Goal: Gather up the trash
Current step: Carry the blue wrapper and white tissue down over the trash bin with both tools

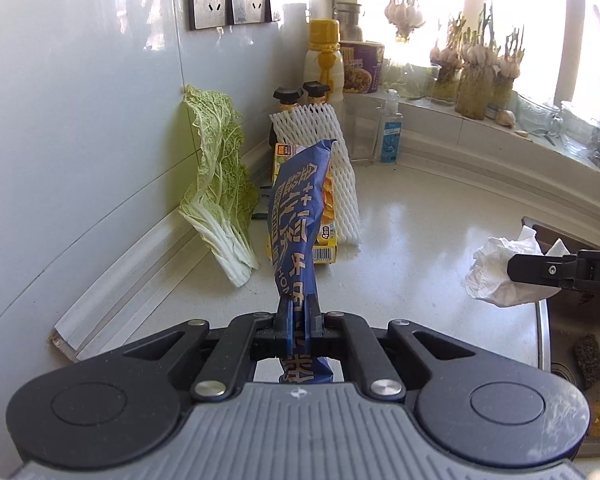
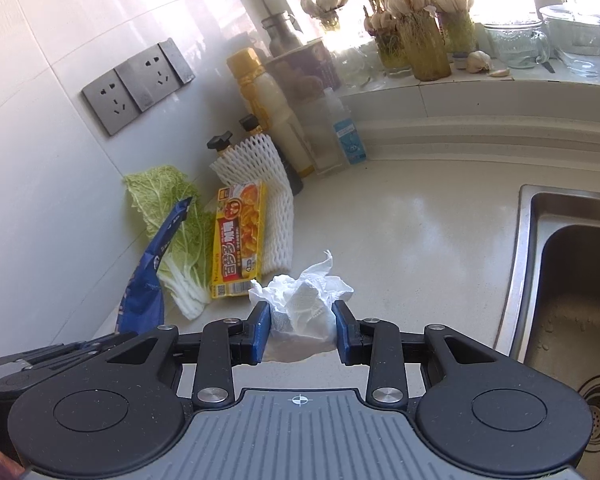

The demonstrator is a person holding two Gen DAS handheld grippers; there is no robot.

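Note:
My left gripper (image 1: 298, 312) is shut on a blue snack wrapper (image 1: 300, 216) and holds it upright above the counter; the wrapper also shows in the right wrist view (image 2: 150, 276). My right gripper (image 2: 302, 328) is shut on a crumpled white tissue (image 2: 306, 304), which fills the gap between its blue pads. From the left wrist view the tissue (image 1: 496, 276) hangs in the right gripper (image 1: 540, 270) near the sink's edge. A yellow curry box (image 2: 238, 240) and a white foam net sleeve (image 2: 260, 184) lie by the wall.
A cabbage leaf (image 1: 216, 192) leans on the tiled wall. Bottles (image 1: 324, 64), a noodle cup (image 1: 362, 66) and a sanitizer bottle (image 1: 390, 128) stand in the corner. Garlic jars (image 2: 424, 36) line the sill. The steel sink (image 2: 572, 300) is at the right.

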